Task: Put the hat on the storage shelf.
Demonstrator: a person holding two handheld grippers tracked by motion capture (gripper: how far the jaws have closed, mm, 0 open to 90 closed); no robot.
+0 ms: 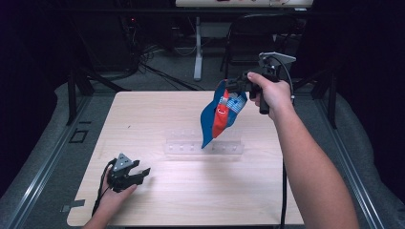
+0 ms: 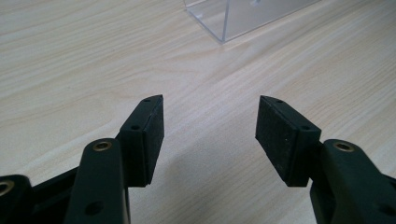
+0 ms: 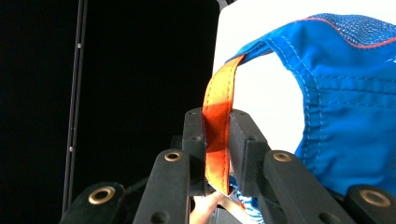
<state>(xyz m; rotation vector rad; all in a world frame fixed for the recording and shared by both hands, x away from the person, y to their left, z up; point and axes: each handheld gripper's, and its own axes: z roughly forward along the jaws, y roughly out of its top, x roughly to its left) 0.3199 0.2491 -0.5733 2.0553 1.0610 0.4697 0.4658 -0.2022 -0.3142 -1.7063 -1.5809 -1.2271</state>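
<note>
The right hand-held gripper (image 1: 232, 86) is raised above the bench's (image 1: 191, 200) far right, forearm stretched forward, jaws clenched on the orange strap (image 3: 217, 140) of a blue drawstring bag (image 1: 217, 117), which hangs over the clear acrylic rack (image 1: 203, 145). The left hand-held gripper (image 1: 142, 172) rests low on the bench's near left, jaws spread and empty.

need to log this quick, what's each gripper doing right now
left gripper: open, holding nothing, low over the table
right gripper: shut on the orange strap of the blue bag, which hangs in the air
</note>
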